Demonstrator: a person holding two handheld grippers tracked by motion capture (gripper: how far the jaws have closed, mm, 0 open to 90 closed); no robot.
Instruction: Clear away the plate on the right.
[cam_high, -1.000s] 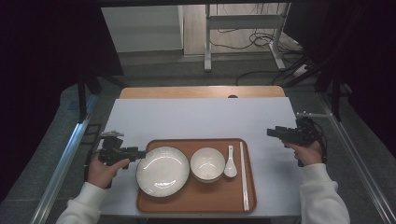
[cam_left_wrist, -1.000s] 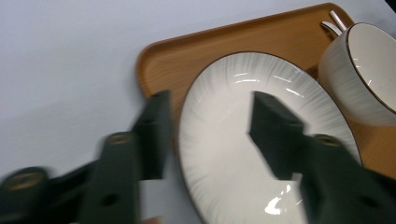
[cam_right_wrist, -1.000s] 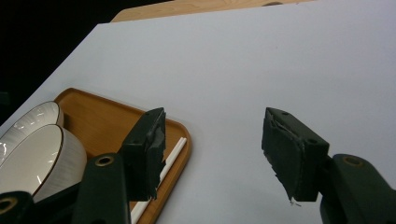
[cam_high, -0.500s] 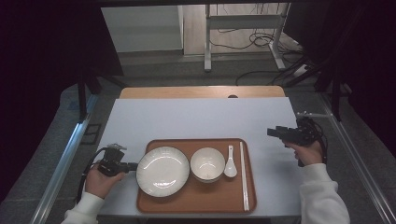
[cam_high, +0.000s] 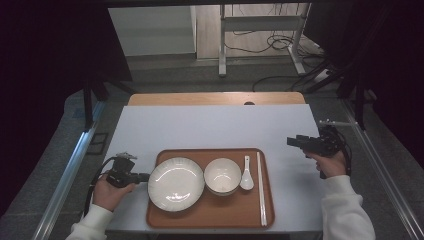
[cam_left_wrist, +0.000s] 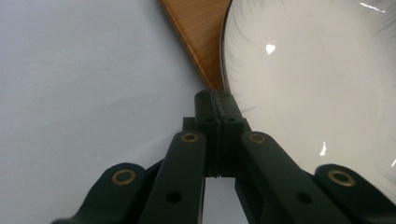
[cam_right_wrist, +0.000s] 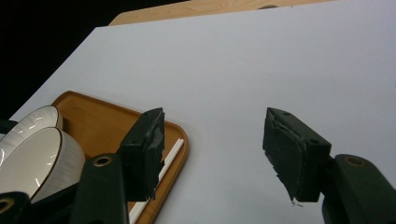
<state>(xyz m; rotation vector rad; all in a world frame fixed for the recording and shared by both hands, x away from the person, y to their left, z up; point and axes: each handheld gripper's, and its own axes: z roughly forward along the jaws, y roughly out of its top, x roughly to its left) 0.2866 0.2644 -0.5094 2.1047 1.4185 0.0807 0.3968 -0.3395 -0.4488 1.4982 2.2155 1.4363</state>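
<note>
We have our left claw (cam_left_wrist: 218, 100) squeezed together at the left rim of the round white china plate (cam_high: 176, 183), maybe pinching it; we cannot tell for sure. The plate sits in the brown wooden tray (cam_high: 212, 213), right at the tray's edge. If the pinch is thin, the plate may slip and bang the white bowl (cam_high: 222, 175) just past it. Our right claw (cam_right_wrist: 212, 144) hangs wide apart over the bare white table (cam_high: 210, 127), with lots of room.

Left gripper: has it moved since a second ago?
Yes. The left gripper came nearer the camera along the tray's left edge, now shut at the plate rim.
</note>
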